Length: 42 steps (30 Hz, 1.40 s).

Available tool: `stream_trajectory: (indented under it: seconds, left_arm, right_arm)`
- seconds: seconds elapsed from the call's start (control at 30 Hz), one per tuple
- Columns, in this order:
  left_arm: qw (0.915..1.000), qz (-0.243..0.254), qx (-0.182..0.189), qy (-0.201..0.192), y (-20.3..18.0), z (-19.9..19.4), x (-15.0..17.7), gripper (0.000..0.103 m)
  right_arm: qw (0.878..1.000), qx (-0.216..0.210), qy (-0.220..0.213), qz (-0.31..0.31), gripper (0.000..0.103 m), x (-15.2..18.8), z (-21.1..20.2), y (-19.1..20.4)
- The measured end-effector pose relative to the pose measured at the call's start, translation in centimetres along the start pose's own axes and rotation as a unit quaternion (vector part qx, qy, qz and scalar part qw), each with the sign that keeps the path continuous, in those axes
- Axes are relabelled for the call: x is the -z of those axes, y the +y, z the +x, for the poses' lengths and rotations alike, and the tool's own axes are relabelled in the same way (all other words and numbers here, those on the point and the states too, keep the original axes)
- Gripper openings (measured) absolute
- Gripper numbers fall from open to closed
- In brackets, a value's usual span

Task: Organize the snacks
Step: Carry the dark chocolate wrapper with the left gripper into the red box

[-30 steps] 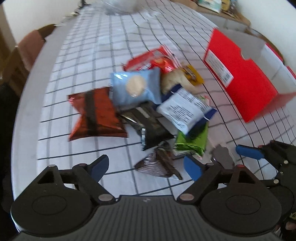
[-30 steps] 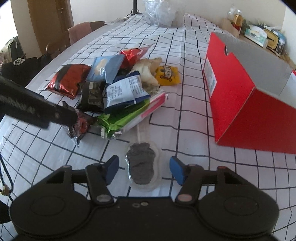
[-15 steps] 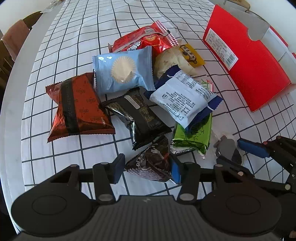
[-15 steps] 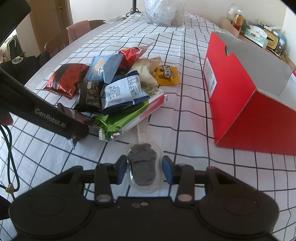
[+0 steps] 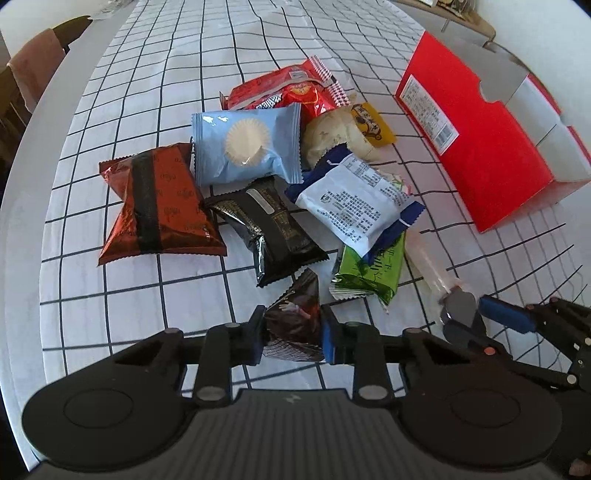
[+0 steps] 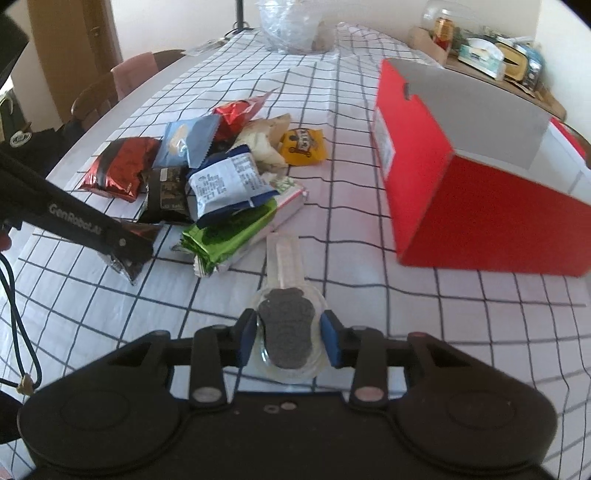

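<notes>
A pile of snack packets lies on the checked tablecloth: a red-brown packet, a light blue one, a black one, a white-and-blue one and a green one. My left gripper is shut on a small dark brown packet at the pile's near edge. My right gripper is shut on a clear packet with a dark grey biscuit, right of the pile. An open red box stands to the right.
A yellow packet and a red packet lie at the pile's far side. A clear plastic bag sits at the table's far end. Chairs stand along the left edge. A cluttered shelf is behind the box.
Both grippers have closed from open: the left onto the dark brown packet, the right onto the clear biscuit packet. The left gripper moved in toward the pile.
</notes>
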<state>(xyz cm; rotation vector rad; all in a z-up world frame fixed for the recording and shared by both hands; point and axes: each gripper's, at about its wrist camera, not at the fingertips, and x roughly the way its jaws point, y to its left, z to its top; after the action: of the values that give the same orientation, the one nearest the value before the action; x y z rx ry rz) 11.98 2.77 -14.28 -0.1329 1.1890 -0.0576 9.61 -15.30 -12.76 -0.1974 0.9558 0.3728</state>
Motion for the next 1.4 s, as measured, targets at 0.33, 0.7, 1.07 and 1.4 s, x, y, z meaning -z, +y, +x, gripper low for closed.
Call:
stream_trajectory:
  seconds: [0.33, 0.7, 1.07, 1.4]
  left_arm:
    - [0.9992, 0.008, 0.02, -0.034, -0.6, -4.0, 1.1, 0.028]
    - [0.9931, 0.041, 0.051, -0.097, -4.1, -9.7, -0.3, 0.028]
    - [0.9865, 0.053, 0.054, -0.146, -9.3, -12.7, -4.2, 0.028]
    - [0.9891, 0.037, 0.041, -0.136, -16.7, -10.1, -9.2, 0.028]
  right_arm:
    - [0.998, 0.016, -0.044, 0.045, 0.037, 1.1, -5.5, -0.8]
    - [0.993, 0.026, -0.095, 0.066, 0.037, -1.0, -11.2, -2.7]
    - [0.989, 0.024, -0.128, 0.073, 0.037, -5.1, -13.3, -8.5]
    - [0.991, 0.02, -0.119, 0.058, 0.037, -7.8, -11.3, -16.8]
